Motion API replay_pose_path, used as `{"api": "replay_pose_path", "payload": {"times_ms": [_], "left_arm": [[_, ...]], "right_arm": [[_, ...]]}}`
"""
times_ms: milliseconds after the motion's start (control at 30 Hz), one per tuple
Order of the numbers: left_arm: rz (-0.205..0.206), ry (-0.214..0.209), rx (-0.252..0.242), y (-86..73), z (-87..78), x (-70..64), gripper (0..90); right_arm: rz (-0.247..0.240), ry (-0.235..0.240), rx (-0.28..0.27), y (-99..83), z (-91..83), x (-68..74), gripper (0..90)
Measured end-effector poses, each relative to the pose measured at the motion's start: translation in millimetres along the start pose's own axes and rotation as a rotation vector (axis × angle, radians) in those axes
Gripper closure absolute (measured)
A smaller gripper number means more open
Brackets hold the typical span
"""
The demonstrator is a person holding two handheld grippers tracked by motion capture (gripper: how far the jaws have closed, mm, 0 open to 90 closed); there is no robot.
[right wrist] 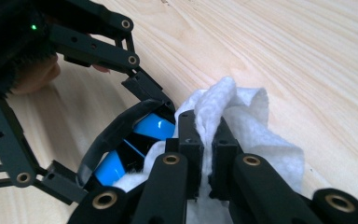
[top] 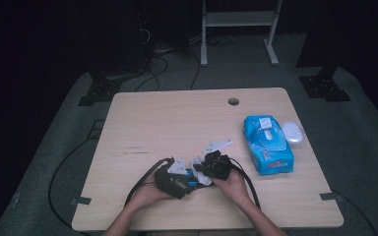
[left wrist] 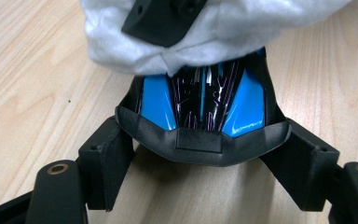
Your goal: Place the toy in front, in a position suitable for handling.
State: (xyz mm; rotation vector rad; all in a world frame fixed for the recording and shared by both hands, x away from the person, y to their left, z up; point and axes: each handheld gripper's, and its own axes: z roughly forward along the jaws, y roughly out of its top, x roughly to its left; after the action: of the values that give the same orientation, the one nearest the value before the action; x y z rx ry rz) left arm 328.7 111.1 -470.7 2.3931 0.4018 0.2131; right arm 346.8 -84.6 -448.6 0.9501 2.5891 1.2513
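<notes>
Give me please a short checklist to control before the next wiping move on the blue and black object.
1. Left tool holds the blue and black object between its jaws: ok.
2. Right tool is shut on the white wipe: ok.
3. Wipe touches the object: ok, it lies over its far end.
4. Object's kind and remaining dirt: cannot tell.
5. Wipes pack and white lid stand apart from the hands: ok.

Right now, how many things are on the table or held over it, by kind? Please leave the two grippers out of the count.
Blue wipes pack: 1
White round lid: 1
Blue and black object held by the left gripper: 1
White wipe pinched in the right gripper: 1
Total: 4
</notes>
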Motion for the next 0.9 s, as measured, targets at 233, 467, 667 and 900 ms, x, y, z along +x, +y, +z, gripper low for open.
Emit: {"api": "replay_pose_path", "payload": {"times_ms": [233, 467, 667, 900], "left_arm": [[-0.002, 0.0, -0.002, -2.7, -2.1, 0.7, 26.3], [-0.002, -0.001, -0.005, -0.6, -0.1, -0.2, 26.2], [0.0, -0.003, -0.006, -0.9, -0.2, 0.9, 26.3], [-0.001, 0.0, -0.003, -0.8, -0.5, 0.0, 26.3]], "right_arm": [[-0.032, 0.038, 0.015, 3.5, 13.6, 10.4, 85.8], [0.001, 0.047, -0.003, 4.7, 7.1, 6.8, 85.8], [0.033, 0.054, 0.0, 2.4, 9.4, -0.4, 85.9], [0.04, 0.19, 0.002, 5.7, 17.2, 20.0, 85.9]]}}
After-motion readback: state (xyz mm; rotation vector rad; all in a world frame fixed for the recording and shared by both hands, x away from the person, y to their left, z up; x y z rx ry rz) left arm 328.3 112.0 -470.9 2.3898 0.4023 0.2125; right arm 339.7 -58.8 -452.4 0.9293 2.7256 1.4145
